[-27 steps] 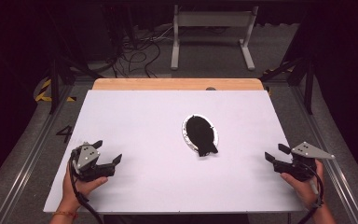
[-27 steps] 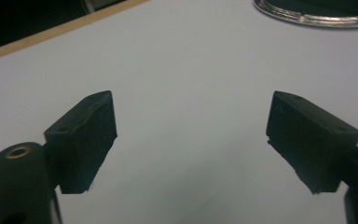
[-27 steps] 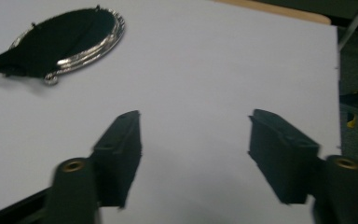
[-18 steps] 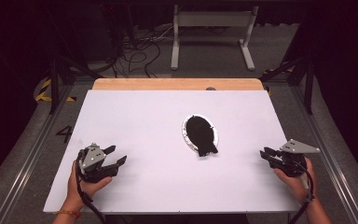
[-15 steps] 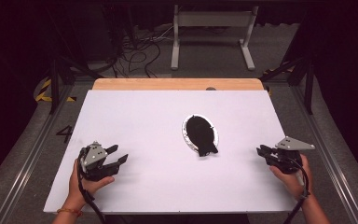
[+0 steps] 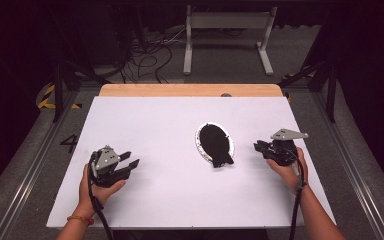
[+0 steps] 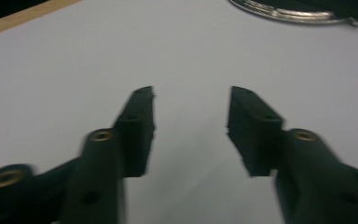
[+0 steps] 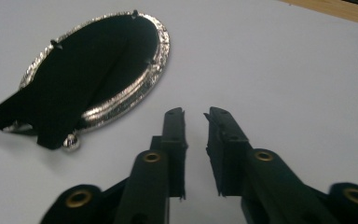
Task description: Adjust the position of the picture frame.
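Worktop [image 6: 145, 120]: white sheet over a wooden board, its far edge bare.
Oval frame [image 6: 214, 144]: silver rim, black backing, flat near centre-right.
Left hand-held gripper [image 6: 130, 162]: jaws apart, nothing between, well left of the frame.
Right hand-held gripper [image 6: 256, 146]: jaws narrowly apart, nothing between, near the frame.
Room: dark; cables [image 6: 145, 55] and grey stand [image 6: 227, 30] on the floor beyond.
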### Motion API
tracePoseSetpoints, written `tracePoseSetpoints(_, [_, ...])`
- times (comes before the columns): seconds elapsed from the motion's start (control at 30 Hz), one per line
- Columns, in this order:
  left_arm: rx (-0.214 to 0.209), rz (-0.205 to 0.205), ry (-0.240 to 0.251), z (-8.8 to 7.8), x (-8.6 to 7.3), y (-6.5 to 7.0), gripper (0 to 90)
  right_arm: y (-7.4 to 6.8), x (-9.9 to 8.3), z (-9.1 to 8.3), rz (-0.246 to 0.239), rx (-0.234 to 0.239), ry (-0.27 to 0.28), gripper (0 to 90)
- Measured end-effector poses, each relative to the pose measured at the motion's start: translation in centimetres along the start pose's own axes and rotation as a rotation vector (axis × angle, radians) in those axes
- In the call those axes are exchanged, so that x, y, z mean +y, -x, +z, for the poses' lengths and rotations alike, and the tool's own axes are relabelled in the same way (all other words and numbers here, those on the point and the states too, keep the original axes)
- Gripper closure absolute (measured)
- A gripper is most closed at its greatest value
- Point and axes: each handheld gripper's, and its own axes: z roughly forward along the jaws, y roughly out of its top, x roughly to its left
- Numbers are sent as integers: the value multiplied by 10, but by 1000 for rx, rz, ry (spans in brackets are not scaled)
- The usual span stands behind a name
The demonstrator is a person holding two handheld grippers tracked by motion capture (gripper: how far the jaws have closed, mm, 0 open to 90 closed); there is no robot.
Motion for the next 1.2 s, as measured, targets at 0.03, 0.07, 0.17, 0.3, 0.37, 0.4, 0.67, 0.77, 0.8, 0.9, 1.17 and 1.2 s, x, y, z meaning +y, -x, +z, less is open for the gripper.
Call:
tracePoseSetpoints(0.03, [-7, -12, 13, -1, -2, -2, 468, -1, 1, 3, -1, -7, 6, 681])
tracePoseSetpoints(0.07, [6, -6, 10, -2, -2, -2, 420, -2, 3, 7, -5, -12, 5, 663])
tracePoseSetpoints(0.17, [30, -24, 23, -3, -4, -4, 277, -5, 4, 19, -7, -9, -7, 596])
tracePoseSetpoints(0.3, [35, -28, 15, -3, -9, -5, 228, -12, 7, 34, -36, 10, -20, 675])
tracePoseSetpoints(0.37, [35, -20, 6, -3, -9, -5, 226, -15, 9, 39, -64, 24, -29, 710])
tracePoseSetpoints(0.4, [33, -18, 8, -3, -9, -5, 224, -15, 11, 40, -73, 28, -33, 712])
tracePoseSetpoints(0.67, [31, -2, 19, -7, -10, -1, 224, -14, 43, 50, -36, 35, -26, 730])
tracePoseSetpoints(0.77, [37, 8, 12, -8, -13, -1, 225, -14, 39, 62, -45, 35, -77, 733])
tracePoseSetpoints(0.8, [36, 5, 9, -9, -13, -1, 225, -14, 37, 66, -35, 36, -88, 737])
tracePoseSetpoints(0.9, [38, -5, 5, -8, -15, -2, 224, -12, 35, 71, -33, 31, -98, 749])
tracePoseSetpoints(1.17, [20, 10, -22, -4, -16, 1, 264, -17, 32, 84, -41, 25, -126, 792])
tracePoseSetpoints(1.2, [12, 12, -22, -3, -15, 2, 273, -16, 31, 84, -38, 29, -127, 788])
